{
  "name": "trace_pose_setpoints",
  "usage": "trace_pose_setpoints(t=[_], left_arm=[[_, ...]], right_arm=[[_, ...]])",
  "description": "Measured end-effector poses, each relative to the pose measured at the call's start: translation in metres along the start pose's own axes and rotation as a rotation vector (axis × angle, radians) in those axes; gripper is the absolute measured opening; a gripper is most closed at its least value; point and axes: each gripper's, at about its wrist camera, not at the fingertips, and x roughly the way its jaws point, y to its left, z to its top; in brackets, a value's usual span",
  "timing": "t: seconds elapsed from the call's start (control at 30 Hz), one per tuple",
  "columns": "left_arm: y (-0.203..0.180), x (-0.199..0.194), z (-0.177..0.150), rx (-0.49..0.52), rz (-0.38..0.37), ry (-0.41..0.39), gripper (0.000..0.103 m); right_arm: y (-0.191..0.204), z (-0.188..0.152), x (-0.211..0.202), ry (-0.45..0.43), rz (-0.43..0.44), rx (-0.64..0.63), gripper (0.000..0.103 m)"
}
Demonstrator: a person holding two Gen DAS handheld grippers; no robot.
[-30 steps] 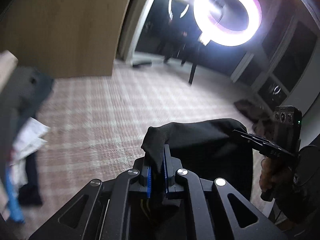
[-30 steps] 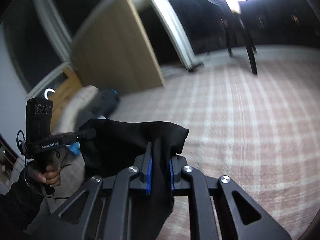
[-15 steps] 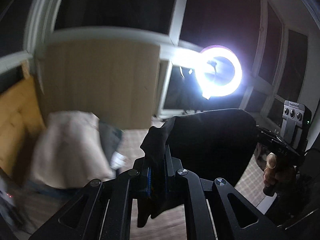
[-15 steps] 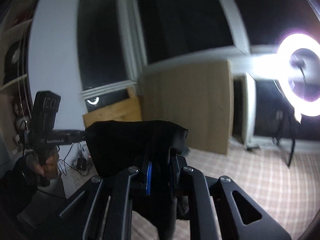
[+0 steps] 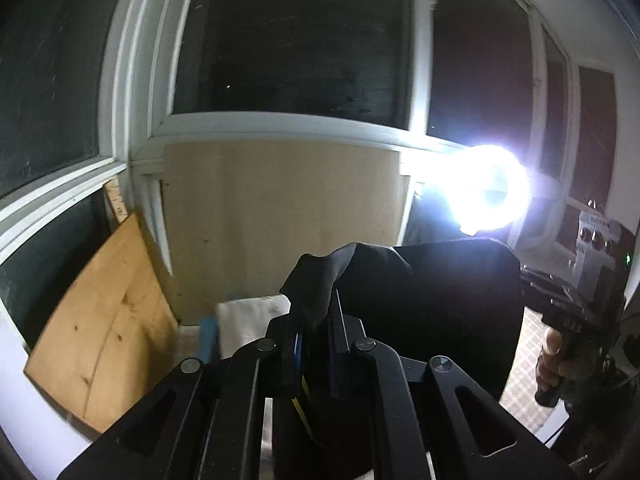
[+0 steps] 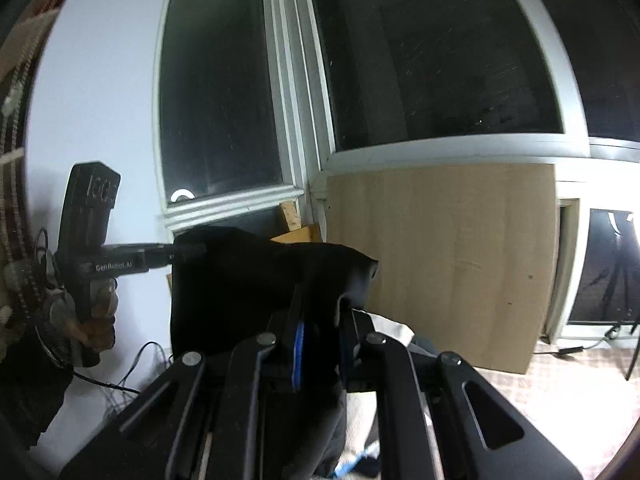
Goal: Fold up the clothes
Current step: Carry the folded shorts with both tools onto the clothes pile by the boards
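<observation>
Black garment (image 5: 432, 292) stretches between both clamped tools.

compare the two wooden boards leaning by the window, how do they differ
The pale board stands upright and square against the wall below the window; the orange plywood sheet leans tilted in the corner to its left. The pale board looks smooth and even, while the plywood shows dark knots and a warmer colour. Both are flat wooden panels.

Left tongs (image 5: 314, 330): matte black linkage arms are showing round silver screws and blue finger pads. Right tongs (image 6: 320, 322): the same build. White "GenRobot.AI" lettering is showing on the left handle; bare skin and dark sleeves are showing.
</observation>
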Motion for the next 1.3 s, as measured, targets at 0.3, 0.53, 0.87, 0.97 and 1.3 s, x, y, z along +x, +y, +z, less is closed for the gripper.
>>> trace_pose_setpoints(t=[0.3, 0.53, 0.87, 0.97, 1.3], left_arm=[[0.074, 0.113, -0.006, -0.053, -0.044, 0.108, 0.008], [0.142, 0.234, -0.025, -0.162, 0.101, 0.291, 0.016], [0.122, 0.218, -0.019, -0.126, 0.055, 0.245, 0.021], [0.097, 0.231, -0.025, -0.075, -0.005, 0.279, 0.025], [0.14, 0.225, -0.075, -0.196, 0.184, 0.371, 0.021]], right_arm=[[-0.052, -0.014, 0.113, 0.112, -0.067, 0.08, 0.012], [-0.133, -0.068, 0.241, 0.528, -0.155, 0.2, 0.027], [-0.139, -0.029, 0.189, 0.299, -0.135, 0.232, 0.061], [-0.133, -0.032, 0.213, 0.334, -0.085, 0.225, 0.061], [-0.107, -0.071, 0.24, 0.473, -0.078, 0.098, 0.06]])
